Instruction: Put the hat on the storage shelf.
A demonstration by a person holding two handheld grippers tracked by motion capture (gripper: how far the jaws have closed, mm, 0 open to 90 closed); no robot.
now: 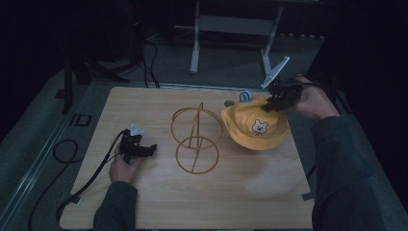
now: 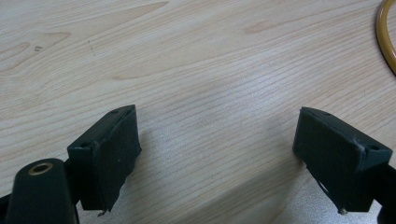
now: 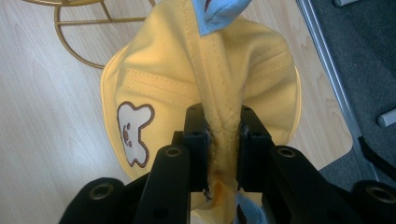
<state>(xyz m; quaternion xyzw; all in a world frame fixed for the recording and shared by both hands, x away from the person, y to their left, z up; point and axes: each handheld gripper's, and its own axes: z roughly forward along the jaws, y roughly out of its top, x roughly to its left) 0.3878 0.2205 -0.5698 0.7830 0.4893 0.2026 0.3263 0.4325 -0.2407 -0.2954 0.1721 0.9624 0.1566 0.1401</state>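
Yellow hat (image 1: 257, 127) sits at the right far part of the bench (image 1: 240, 197), near its right edge — bare wood in front. Right claw (image 3: 223, 140) clamped on a pinched fold of the brim. Left claw (image 2: 217, 140) apart, over bare bench. No readable writing — a bear-face patch (image 3: 133, 133). Gold wire stand (image 1: 196, 139) mid-bench

Gold wire stand (image 2: 386, 39) cut off at left gripper view's edge.
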